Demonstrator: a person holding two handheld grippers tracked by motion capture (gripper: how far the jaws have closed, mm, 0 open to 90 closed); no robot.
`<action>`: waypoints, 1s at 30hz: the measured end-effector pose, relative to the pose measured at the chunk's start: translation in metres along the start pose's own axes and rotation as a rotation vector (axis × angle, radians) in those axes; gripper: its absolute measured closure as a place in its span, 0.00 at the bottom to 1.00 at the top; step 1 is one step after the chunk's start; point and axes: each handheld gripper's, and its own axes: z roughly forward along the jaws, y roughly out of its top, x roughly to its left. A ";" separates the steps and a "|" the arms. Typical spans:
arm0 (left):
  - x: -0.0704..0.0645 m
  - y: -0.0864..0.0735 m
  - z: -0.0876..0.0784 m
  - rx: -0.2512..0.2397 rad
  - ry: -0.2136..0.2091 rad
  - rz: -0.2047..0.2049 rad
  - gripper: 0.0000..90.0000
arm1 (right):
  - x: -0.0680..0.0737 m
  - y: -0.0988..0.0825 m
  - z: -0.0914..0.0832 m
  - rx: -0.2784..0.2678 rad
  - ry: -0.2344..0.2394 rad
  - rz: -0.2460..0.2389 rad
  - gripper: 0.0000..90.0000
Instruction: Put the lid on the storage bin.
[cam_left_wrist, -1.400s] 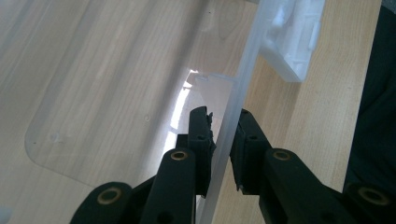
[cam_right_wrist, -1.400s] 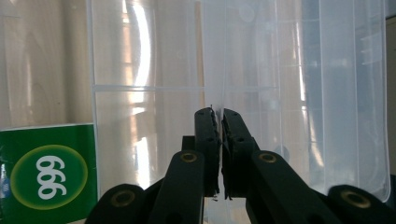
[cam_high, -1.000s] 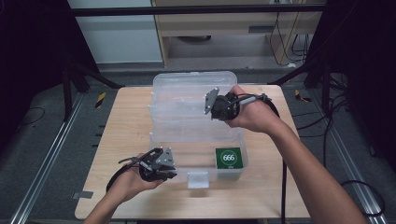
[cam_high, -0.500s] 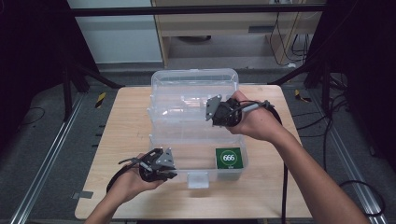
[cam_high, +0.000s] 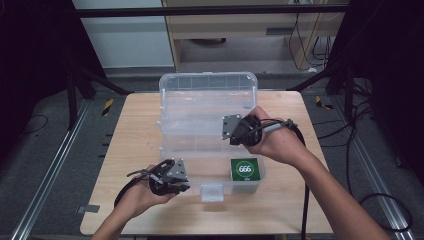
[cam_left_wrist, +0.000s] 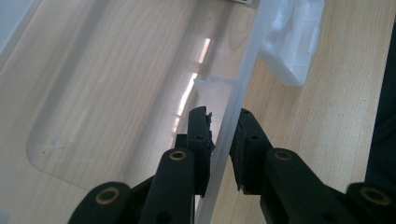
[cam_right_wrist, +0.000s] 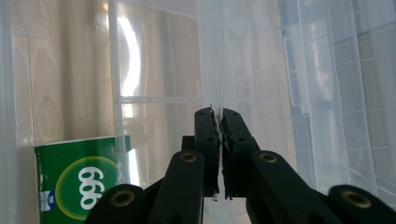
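The left tongs pinch the near wall of the clear box, one jaw inside and one outside, just left of its white latch. The box sits mid-tabletop with its lid swung open and standing at the far side. From the left gripper view the box floor beside the jaws is bare, with wood grain showing through.

Farther right, the right tongs are pressed together on a thin clear plastic sheet or partition edge inside the box, near its right half; whether that is an inner tray or a wall of the lid I cannot tell.

At the near right corner of the box lies a green pack with "666" in white on a lighter green circle; smaller print below it is too small to read.

As a judgement: the box is open and steadied, the inner piece is gripped, and lifting it out or setting it in place seems left to do.
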 end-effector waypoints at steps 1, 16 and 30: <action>0.000 0.000 0.000 0.005 0.002 0.001 0.87 | 0.001 0.000 0.000 -0.004 -0.004 -0.002 0.96; -0.003 0.000 0.001 -0.005 0.016 0.002 0.86 | 0.017 -0.005 -0.005 -0.028 -0.027 0.016 0.95; -0.005 0.000 0.002 -0.006 0.030 -0.001 0.85 | 0.031 -0.011 -0.009 -0.060 -0.019 0.012 0.94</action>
